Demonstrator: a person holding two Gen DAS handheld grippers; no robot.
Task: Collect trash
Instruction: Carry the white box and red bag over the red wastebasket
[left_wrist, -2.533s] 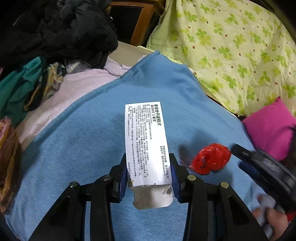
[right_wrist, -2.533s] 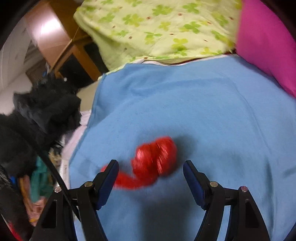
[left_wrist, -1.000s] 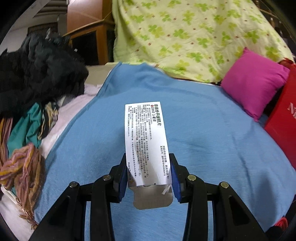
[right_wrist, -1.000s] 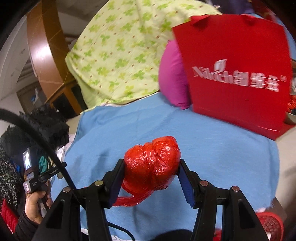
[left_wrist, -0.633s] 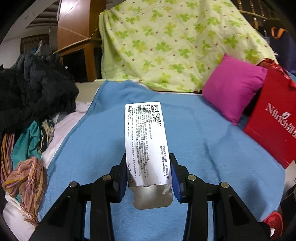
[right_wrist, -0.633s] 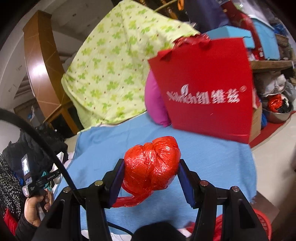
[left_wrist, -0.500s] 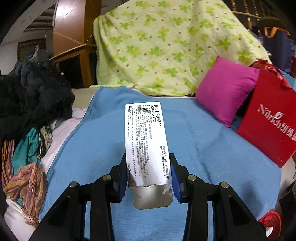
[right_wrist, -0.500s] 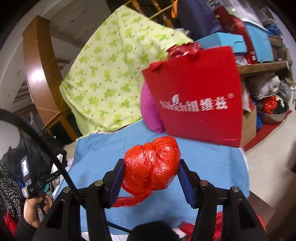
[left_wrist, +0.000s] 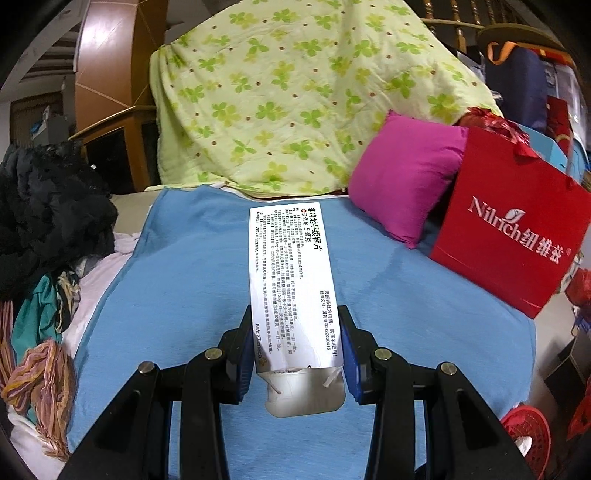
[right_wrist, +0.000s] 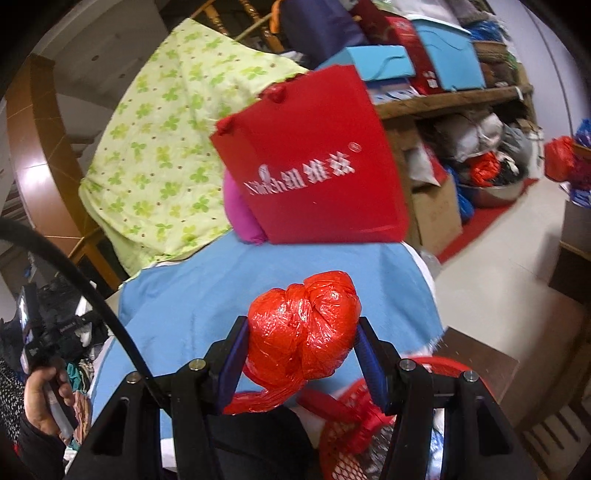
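Observation:
A white medicine box (left_wrist: 291, 280) with black printed text sticks forward out of my left gripper (left_wrist: 297, 350), whose blue pads are shut on its near end, above the blue blanket (left_wrist: 192, 280). In the right wrist view a knotted red plastic bag (right_wrist: 303, 332) bulges between the blue pads of my right gripper (right_wrist: 301, 354), shut on it. Below that gripper lies a red mesh basket (right_wrist: 351, 417), partly hidden behind the fingers. The same basket (left_wrist: 528, 428) shows at the lower right of the left wrist view, off the bed's edge.
A red paper gift bag (left_wrist: 513, 236) and a pink cushion (left_wrist: 402, 177) stand at the blanket's far right. A green clover quilt (left_wrist: 295, 92) rises behind. Dark clothes (left_wrist: 44, 206) pile up at the left. Shelves and boxes (right_wrist: 443, 66) crowd the room beyond the floor (right_wrist: 498, 280).
Both grippers have swung to the right and back from the bed, each keeping its load. The red gift bag and the red basket have come into view; the blanket lies farther off.

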